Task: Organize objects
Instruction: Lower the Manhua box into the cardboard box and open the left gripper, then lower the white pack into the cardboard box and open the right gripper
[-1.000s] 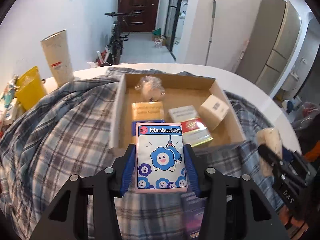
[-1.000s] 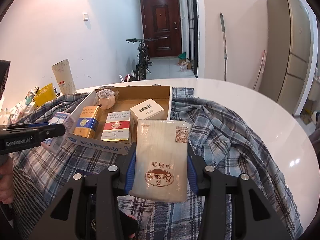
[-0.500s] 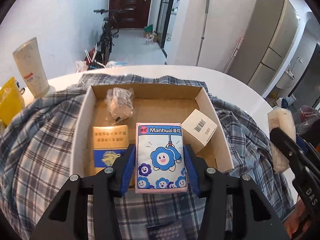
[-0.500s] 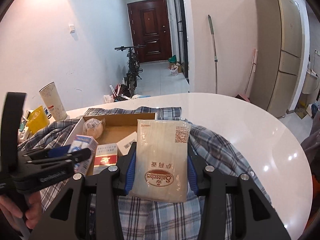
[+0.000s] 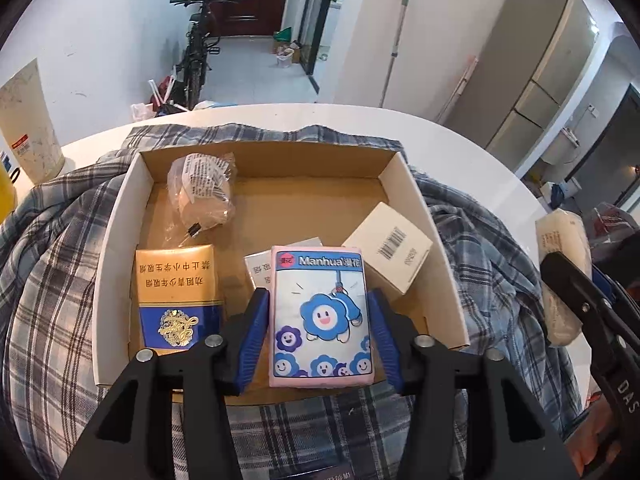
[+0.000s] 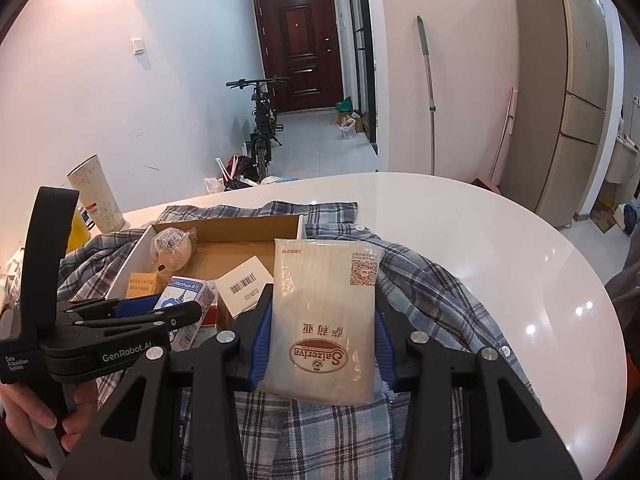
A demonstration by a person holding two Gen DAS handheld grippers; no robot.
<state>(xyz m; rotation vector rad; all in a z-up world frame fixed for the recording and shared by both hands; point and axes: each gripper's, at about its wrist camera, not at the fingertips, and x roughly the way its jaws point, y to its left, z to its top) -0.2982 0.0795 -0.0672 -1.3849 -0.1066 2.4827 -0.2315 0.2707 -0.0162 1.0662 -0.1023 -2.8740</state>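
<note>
Manhua tissue pack (image 5: pixel 320 316), pink with blue cartoon flowers, sits between the blue pads of your left tool (image 5: pixel 318 334), inside the open cardboard box (image 5: pixel 116 248) near its front wall. The jaws of that tool are opening, and a gap shows between each pad and the pack's sides, so the pack is no longer pinched.

Your right tool (image 6: pixel 322 320) is clamped on the pale translucent Saizeriya packet (image 6: pixel 324 312), both pads pressed against its edges. It holds the packet above the blue-and-grey plaid shirt (image 6: pixel 420 292) spread over the round white worktop (image 6: pixel 500 248), just off the box's right wall.

Inside the box, the gold-and-blue cigarette carton (image 5: pixel 176 292) lies flat along the left wall near the front. The crinkled clear plastic bag holding a round beige item (image 5: pixel 202 192) lies in the back left corner. The white carton with a barcode (image 5: pixel 388 252) rests tilted against the right wall. A small white-and-grey pack (image 5: pixel 260 268) shows just behind the tissue pack, mostly hidden by it.

The box stands on the plaid shirt at the middle of the worktop. A tall white paper cylinder (image 5: pixel 28 124) stands at the worktop's left edge. From the right wrist view your left hand (image 6: pixel 40 408) grips the black handle of the left tool.
</note>
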